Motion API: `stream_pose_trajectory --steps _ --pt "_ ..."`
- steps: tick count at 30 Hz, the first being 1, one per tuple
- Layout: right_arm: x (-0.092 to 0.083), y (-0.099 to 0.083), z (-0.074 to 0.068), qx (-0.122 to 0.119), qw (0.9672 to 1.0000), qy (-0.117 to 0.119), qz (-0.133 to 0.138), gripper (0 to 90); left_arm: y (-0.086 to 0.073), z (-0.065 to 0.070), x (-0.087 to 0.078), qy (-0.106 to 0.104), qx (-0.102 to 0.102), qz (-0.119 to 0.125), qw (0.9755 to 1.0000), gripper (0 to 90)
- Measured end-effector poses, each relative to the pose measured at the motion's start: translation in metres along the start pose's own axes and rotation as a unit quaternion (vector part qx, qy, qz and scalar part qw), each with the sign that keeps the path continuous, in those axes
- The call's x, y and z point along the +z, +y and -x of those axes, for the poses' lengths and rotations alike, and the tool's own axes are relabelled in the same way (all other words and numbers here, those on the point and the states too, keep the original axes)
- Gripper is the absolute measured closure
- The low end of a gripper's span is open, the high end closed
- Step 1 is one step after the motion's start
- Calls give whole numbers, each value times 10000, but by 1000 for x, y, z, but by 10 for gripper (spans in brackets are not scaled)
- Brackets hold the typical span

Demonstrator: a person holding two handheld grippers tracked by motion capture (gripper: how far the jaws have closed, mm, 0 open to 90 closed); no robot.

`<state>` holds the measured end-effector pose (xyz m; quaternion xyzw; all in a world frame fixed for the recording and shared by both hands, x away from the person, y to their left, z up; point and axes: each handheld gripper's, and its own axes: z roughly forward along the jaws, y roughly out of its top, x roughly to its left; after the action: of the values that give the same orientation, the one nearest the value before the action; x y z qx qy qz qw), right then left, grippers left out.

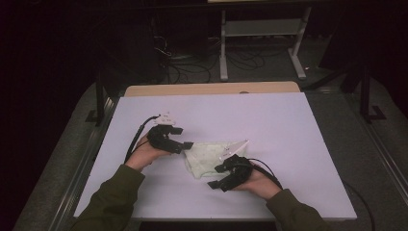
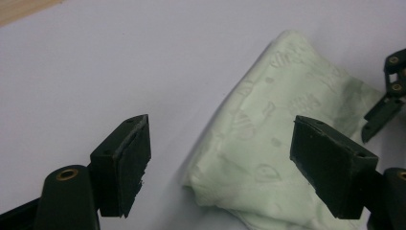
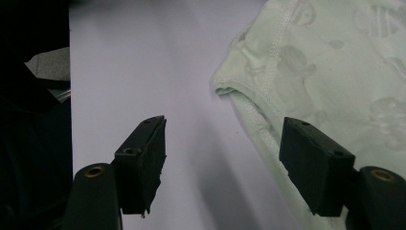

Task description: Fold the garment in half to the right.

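While the cloth (image 1: pixel 211 156) lies folded flat | your 2 grippers flank it: left (image 2: pixel 220 163) spread, empty | right (image 3: pixel 222 163) spread, empty, ready for the hem.

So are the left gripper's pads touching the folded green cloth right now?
Apart. In the left gripper view the left gripper stands open, and both pads are clear of the folded green cloth, with white table showing beside it.

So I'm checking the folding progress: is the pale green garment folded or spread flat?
Folded. The pale green garment lies as a compact bundle with layered edges on the white table, not spread out.
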<state>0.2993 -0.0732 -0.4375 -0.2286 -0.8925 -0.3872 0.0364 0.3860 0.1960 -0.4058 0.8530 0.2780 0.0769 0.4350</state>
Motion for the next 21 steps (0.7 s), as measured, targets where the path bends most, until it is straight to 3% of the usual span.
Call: stream_pose_trajectory --steps 12,17,21 --pt "0 0 0 -31 10000 -12 9 322 -10 -16 11 199 -242 -73 9995 238" --pt "0 0 0 -50 10000 -28 2 322 -15 -17 16 304 -184 -238 9991 277" --pt "0 0 0 -65 10000 -26 -6 322 -20 -17 21 265 -185 -401 9987 348"
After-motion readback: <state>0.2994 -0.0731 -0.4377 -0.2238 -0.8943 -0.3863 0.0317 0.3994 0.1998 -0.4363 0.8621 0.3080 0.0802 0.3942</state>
